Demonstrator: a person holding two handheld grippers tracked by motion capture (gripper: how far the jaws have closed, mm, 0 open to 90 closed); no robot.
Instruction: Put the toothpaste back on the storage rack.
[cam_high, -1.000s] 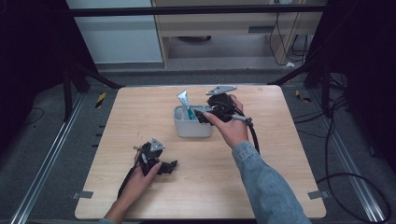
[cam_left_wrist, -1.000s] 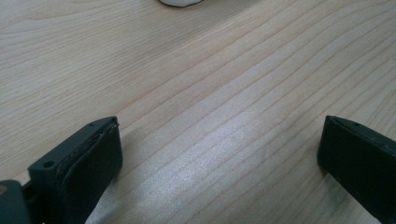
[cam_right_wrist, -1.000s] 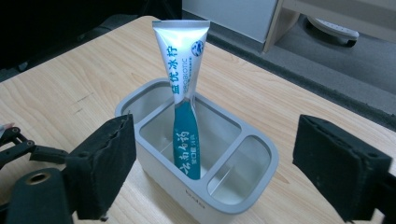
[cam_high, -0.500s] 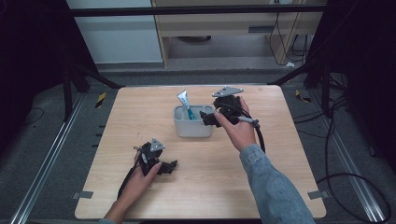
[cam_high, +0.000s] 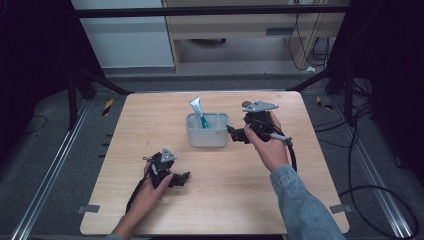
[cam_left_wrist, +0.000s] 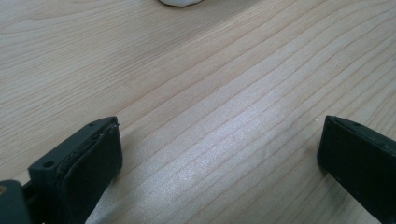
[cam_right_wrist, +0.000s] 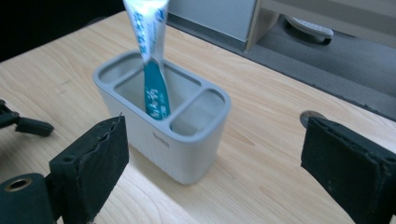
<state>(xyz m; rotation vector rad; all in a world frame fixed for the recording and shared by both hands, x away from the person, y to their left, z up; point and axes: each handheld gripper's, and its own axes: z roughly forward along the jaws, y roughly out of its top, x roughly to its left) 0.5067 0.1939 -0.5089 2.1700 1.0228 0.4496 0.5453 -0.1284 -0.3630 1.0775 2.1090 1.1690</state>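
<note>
A pale grey holder (cam_high: 207, 131) with several compartments stands mid-table. A white and teal toothpaste tube (cam_high: 197, 112) leans upright in its left compartment. My right gripper (cam_high: 236, 134) hovers just right of the holder, open and holding nothing. In the right gripper view the holder (cam_right_wrist: 163, 135) and the tube (cam_right_wrist: 150, 56) lie ahead between the wide-apart jaws of my right gripper (cam_right_wrist: 215, 123). My left gripper (cam_high: 183, 178) rests low at the front left, open. In the left gripper view my left gripper (cam_left_wrist: 219, 126) spans bare wood, with the holder's base (cam_left_wrist: 182, 2) at the top edge.
A small round dark object (cam_high: 246, 104) lies on the wooden table (cam_high: 310, 190) behind my right hand; it is also in the right gripper view (cam_right_wrist: 312, 115). Cables trail from both grippers. Dark floor, rails and a cabinet surround the table.
My right gripper has drawn back to the right, away from the holder. The tube stays standing in it. The left gripper has not moved.
</note>
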